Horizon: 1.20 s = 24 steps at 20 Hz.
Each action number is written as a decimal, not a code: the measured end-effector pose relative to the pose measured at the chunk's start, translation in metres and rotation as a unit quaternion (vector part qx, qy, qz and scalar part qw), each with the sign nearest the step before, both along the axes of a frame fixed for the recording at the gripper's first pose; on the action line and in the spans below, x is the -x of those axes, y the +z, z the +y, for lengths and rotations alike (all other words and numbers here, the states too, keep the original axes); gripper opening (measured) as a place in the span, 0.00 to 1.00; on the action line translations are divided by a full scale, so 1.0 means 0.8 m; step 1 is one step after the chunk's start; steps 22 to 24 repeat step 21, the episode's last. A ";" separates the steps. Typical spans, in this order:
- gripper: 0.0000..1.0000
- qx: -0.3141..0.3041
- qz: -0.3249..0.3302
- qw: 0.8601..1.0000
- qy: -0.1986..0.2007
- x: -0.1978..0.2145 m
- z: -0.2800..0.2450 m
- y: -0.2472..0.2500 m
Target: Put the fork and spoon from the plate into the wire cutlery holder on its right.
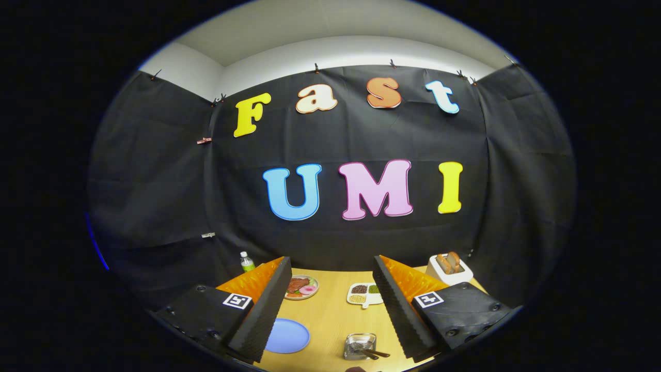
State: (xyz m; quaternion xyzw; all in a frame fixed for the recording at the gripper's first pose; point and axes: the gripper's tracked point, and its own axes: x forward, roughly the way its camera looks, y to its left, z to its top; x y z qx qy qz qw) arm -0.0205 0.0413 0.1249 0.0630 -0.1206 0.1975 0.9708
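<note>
My gripper (331, 268) is open and held high above the wooden table (325, 315), with nothing between its fingers. Below, between the fingers, a blue plate (287, 336) lies flat, its left part hidden behind the left finger. The part of the plate that shows is bare. To its right stands the small wire cutlery holder (359, 345). Two dark utensil handles (376, 354) stick out of it toward the right, low and slanted.
Further back on the table are a plate of food (301, 287) and a white divided dish (364, 294) with grains. A white toaster (449, 268) holding bread stands at the back right, and a small bottle (247, 262) at the back left.
</note>
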 end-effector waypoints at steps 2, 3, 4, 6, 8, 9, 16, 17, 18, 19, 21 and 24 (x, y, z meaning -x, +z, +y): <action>0.99 0.009 0.010 1.000 0.000 0.000 -0.006 -0.029; 0.99 0.017 0.010 1.000 -0.006 -0.001 -0.008 -0.040; 0.99 0.027 0.011 0.999 -0.022 -0.005 -0.014 -0.050; 0.99 0.047 0.014 0.998 -0.044 -0.008 -0.018 -0.068; 0.99 0.057 0.018 0.997 -0.055 -0.010 -0.020 -0.083; 0.99 0.056 0.017 0.997 -0.054 -0.009 -0.018 -0.087; 0.99 0.024 -0.014 1.000 -0.005 0.007 -0.014 -0.096; 0.99 0.015 -0.018 1.000 0.000 0.009 -0.013 -0.092; 0.99 0.008 -0.021 1.000 0.000 0.011 -0.016 -0.089; 0.99 -0.002 -0.025 1.000 -0.005 0.010 -0.023 -0.086; 0.99 -0.014 -0.036 0.999 -0.009 0.013 -0.031 -0.076; 0.99 -0.014 -0.036 0.999 -0.009 0.013 -0.031 -0.076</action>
